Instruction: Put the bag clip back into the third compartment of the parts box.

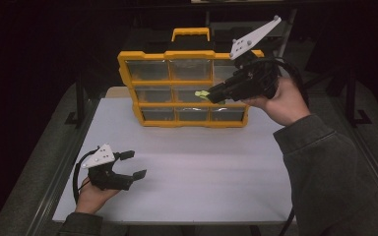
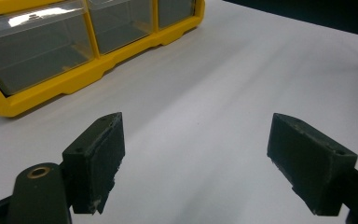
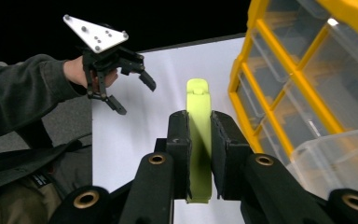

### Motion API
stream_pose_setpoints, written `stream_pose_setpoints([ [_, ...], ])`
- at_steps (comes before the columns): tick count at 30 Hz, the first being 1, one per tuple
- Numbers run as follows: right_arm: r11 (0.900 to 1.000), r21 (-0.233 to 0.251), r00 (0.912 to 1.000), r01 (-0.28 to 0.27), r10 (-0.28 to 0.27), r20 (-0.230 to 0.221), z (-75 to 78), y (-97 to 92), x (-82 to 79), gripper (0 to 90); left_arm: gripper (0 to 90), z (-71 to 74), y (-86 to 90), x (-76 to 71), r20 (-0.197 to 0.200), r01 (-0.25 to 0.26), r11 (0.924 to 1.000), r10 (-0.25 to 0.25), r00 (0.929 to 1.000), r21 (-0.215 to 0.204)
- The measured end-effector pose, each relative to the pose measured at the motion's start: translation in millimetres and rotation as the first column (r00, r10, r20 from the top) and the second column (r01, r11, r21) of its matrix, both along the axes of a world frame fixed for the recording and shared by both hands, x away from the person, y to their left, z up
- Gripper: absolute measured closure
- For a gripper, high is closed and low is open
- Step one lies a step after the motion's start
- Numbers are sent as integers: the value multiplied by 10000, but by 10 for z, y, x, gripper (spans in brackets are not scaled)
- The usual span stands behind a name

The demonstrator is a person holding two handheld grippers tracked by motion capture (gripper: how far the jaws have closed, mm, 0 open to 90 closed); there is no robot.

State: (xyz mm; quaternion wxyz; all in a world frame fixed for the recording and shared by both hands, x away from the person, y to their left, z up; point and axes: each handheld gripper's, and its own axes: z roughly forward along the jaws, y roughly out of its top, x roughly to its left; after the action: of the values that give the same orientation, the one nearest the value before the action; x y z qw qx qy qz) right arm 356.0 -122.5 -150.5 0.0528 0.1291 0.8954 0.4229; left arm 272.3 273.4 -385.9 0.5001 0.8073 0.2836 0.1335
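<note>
White table (image 1: 187, 167) carries a yellow drawer organizer (image 1: 128, 73), and the right gripper (image 3: 199, 140) holds a lime-green clip (image 3: 198, 112) firmly, raised before the middle drawers. It looks light, stiff plastic (probably slippery), best pinched on its flat sides; the left gripper (image 1: 134, 164) rests wide open and empty.

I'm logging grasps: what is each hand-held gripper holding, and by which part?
The right hand-held gripper clamps a flat lime-green plastic piece near its lower end. The left hand-held gripper holds nothing.
</note>
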Motion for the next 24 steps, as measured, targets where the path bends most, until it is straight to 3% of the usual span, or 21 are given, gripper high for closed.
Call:
stream_pose_setpoints([
  [15, 9979, 92, 9978, 635, -636, 165, 292, -123, 125, 770, 188, 4, 16, 3, 40, -6, 10000, 6, 10000, 0],
  [24, 9940, 20, 9937, 1098, -1098, 220, 422, -200, 280, 770, 188, 4, 21, 1, 20, -29, 10000, 29, 10000, -82],
])
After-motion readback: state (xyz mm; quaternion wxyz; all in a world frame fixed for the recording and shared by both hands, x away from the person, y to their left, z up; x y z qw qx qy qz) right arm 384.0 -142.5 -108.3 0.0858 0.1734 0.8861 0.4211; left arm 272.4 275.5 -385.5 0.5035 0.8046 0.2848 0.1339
